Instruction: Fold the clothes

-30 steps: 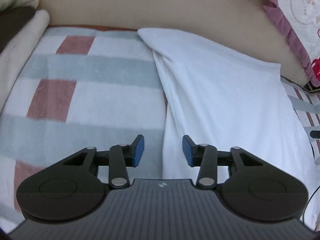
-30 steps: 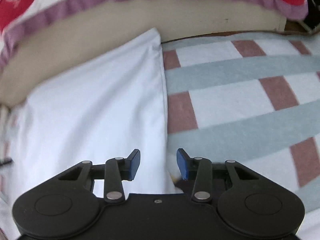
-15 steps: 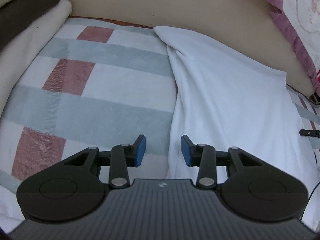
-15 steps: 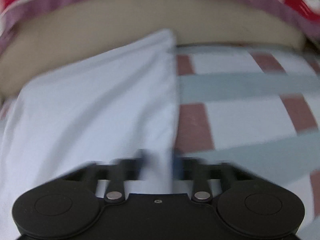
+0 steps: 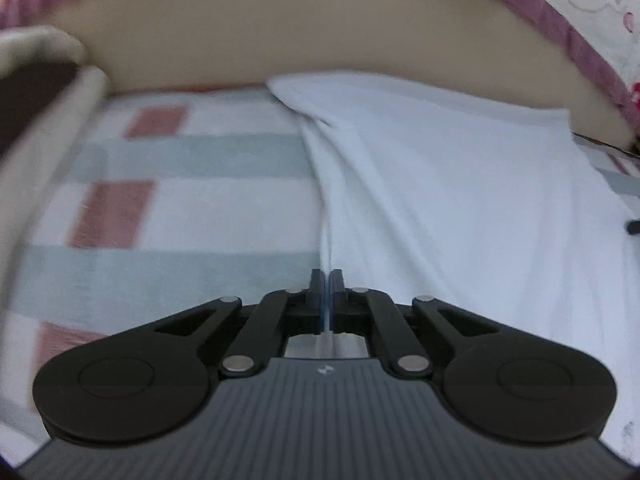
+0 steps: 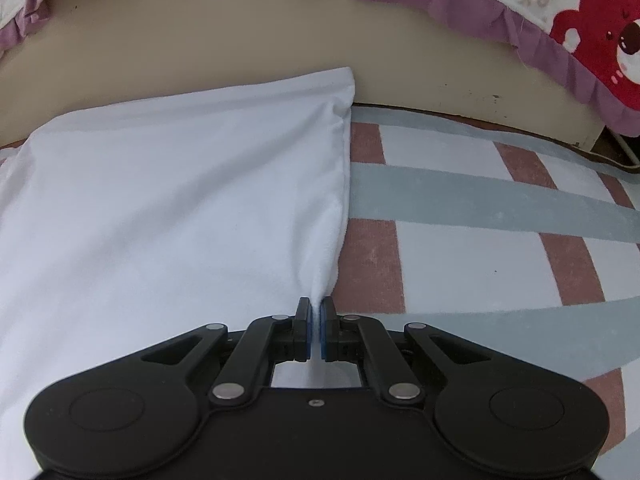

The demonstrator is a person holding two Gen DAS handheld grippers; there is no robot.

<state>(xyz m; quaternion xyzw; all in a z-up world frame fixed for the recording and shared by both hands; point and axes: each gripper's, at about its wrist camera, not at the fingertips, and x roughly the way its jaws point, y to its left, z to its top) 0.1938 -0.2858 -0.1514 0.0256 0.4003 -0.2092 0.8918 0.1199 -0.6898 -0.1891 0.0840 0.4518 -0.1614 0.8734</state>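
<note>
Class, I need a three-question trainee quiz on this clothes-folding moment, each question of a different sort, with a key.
1. True or false: the left gripper is shut on the left edge of the white garment.
2. What does the right gripper pinch? A) the plaid blanket B) the white garment's right edge C) the frilled bedding
3. Fill in: the garment lies flat on the ____ blanket.

Key: 1 true; 2 B; 3 plaid.

Our two wrist views look forward and down, close over the bed; both share the white cloth (image 5: 440,200) (image 6: 180,200).
</note>
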